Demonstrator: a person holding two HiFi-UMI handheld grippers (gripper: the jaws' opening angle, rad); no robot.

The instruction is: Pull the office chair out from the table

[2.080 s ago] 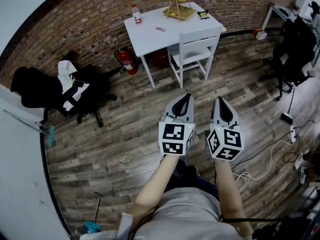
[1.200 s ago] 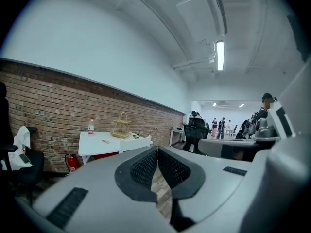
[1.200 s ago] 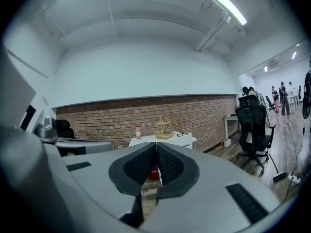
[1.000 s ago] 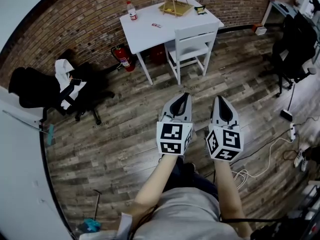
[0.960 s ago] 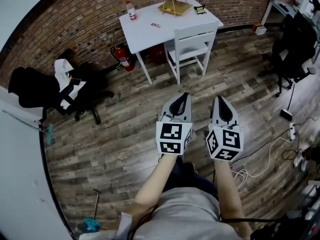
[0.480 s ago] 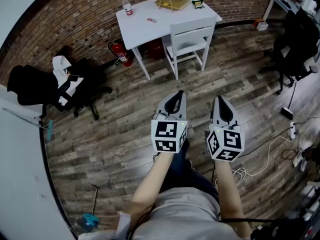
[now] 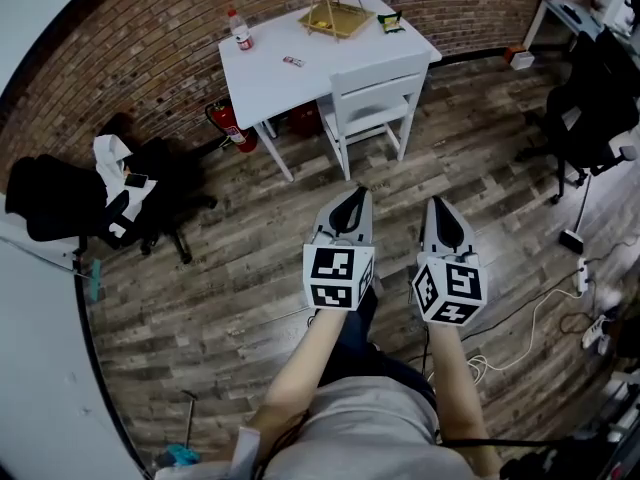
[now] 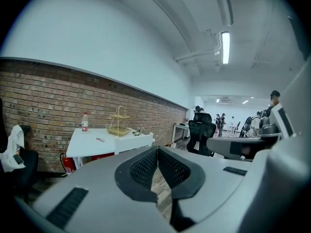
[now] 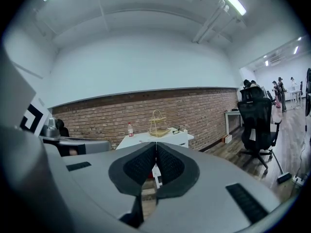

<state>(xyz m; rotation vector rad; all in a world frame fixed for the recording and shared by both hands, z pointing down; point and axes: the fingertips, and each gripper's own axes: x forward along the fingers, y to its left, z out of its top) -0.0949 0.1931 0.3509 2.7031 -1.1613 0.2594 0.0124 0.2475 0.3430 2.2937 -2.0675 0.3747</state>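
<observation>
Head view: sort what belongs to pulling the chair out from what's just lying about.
For the job: white chair, table, left gripper, right gripper, both shut.
Lying about: bottle, basket stand, fire extinguisher, black office chair, cables.

Rough red brick wall (image 7: 150,28); weathered wood-plank floor (image 7: 250,248); smooth matt white table (image 7: 270,73); mesh-textured black claw pads (image 8: 143,169).

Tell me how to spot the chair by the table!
Find the brick wall; a white table stands in front of it. The chair stands at the table's near side. It is white with straight legs, unlike the black wheeled chairs farther left and right.
</observation>
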